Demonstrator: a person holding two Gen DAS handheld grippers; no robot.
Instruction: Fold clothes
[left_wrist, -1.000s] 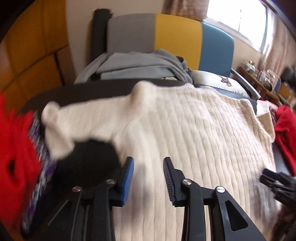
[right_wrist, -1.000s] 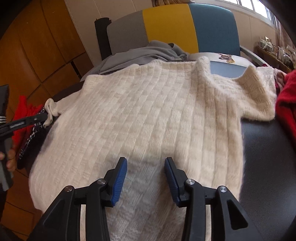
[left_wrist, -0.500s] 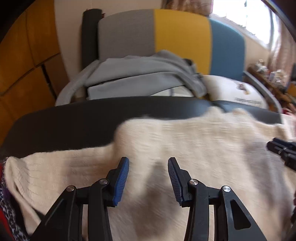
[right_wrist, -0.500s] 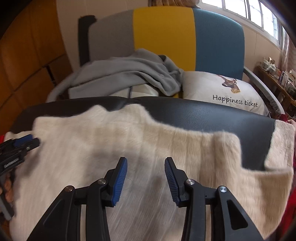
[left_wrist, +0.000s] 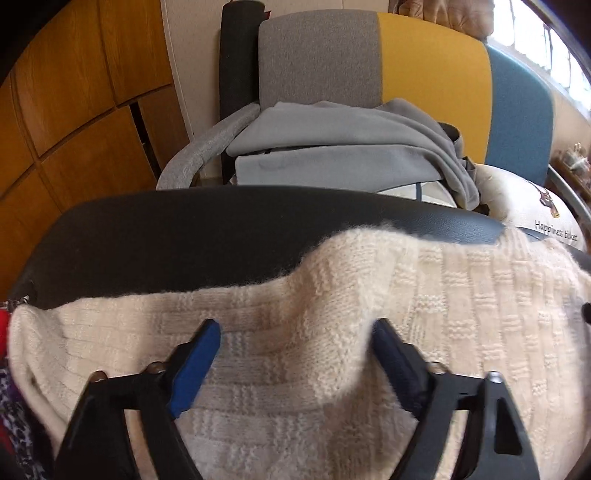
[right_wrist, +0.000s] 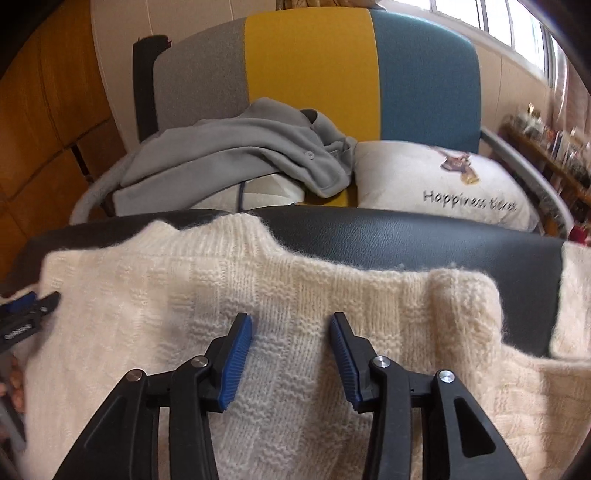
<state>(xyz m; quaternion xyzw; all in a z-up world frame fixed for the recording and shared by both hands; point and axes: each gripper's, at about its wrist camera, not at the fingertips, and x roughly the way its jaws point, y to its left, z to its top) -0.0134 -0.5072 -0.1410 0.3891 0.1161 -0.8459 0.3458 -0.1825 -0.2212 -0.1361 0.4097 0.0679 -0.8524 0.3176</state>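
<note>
Cream knit sweater (right_wrist: 280, 295), landmark: spread across a black padded surface (right_wrist: 424, 236). Nearest, right gripper (right_wrist: 291, 354) over the sweater, jaws parted, nothing between them. Left gripper (left_wrist: 295, 350) spread wide, a raised fold of sweater between its fingers. Beyond the sweater, a grey-yellow-blue chair (right_wrist: 314, 74) containing a grey garment (right_wrist: 236, 147) and a white printed cushion (right_wrist: 436, 181).

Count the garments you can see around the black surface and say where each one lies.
4, possibly more hidden. Cream knit sweater spread on the black surface; grey garment heaped on the chair behind; a red item and a patterned one at the left edge, barely visible.
</note>
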